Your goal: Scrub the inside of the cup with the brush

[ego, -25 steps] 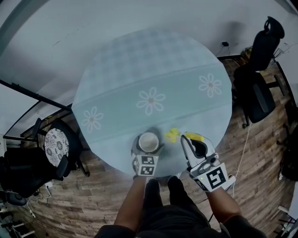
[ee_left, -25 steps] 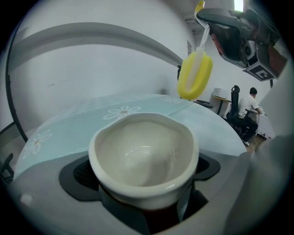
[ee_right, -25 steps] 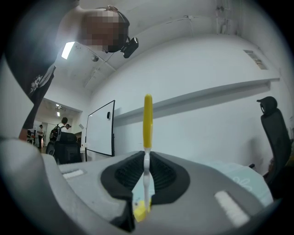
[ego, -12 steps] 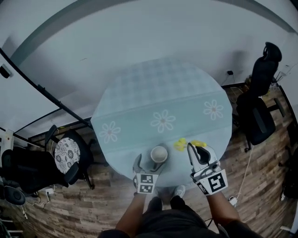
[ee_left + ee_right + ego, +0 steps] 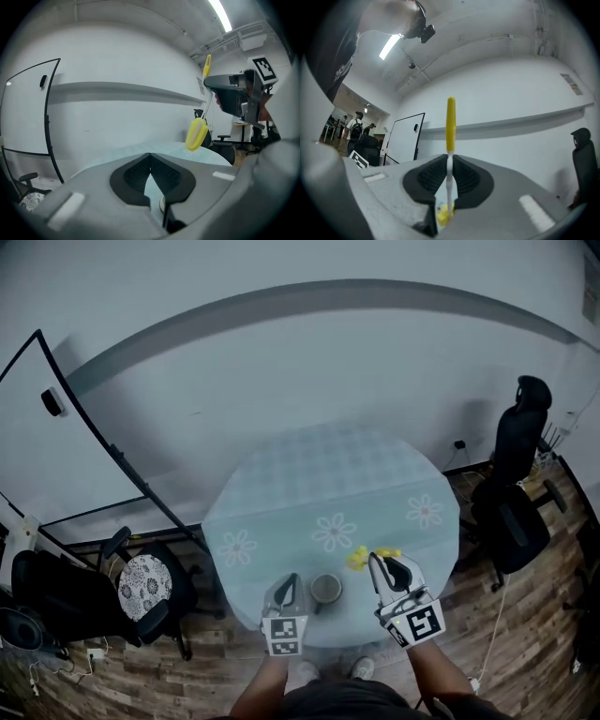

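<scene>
Standing just inside the bench's (image 5: 309, 484) near edge, the cup (image 5: 326, 589) sits between both claws. Left claw (image 5: 288, 585), roughly level, has just closed on nothing. Right claw (image 5: 386, 565) clamps the brush (image 5: 450, 126) handle, with the head down.

Dim, bluish light; heavy fisheye bending and dark corners; a ceiling tube (image 5: 219, 14) glares overhead; the near foreground seems slightly soft.

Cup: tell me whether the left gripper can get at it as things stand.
Probably yes. The cup stands uncovered near the edge of the table, just beside the left gripper, with nothing between them. But its jaws have just been closing and are shut on nothing, so they must open first.
</scene>
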